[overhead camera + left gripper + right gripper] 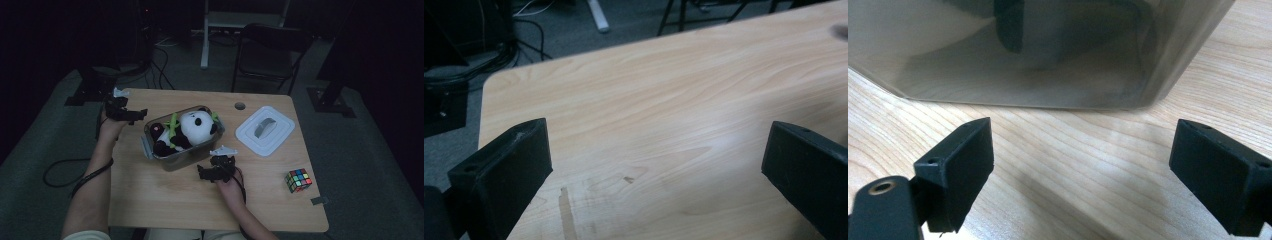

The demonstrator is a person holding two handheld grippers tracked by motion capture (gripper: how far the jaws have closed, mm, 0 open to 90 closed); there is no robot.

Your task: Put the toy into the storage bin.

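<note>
Wooden table (pixel 165 200) carries a panda-filled container (pixel 192 152); left tongs (pixel 131 114) and right tongs (pixel 205 172) both spread, empty.

From above the near edge we look forward and down on the whole table (pixel 165 200), with dark floor beyond. The left gripper view sits low and close over bare tabletop (pixel 664 100), facing the far corner. The right gripper view looks almost level, very near the metal box (pixel 1038 60); the high view shares that box (pixel 185 156).
</note>
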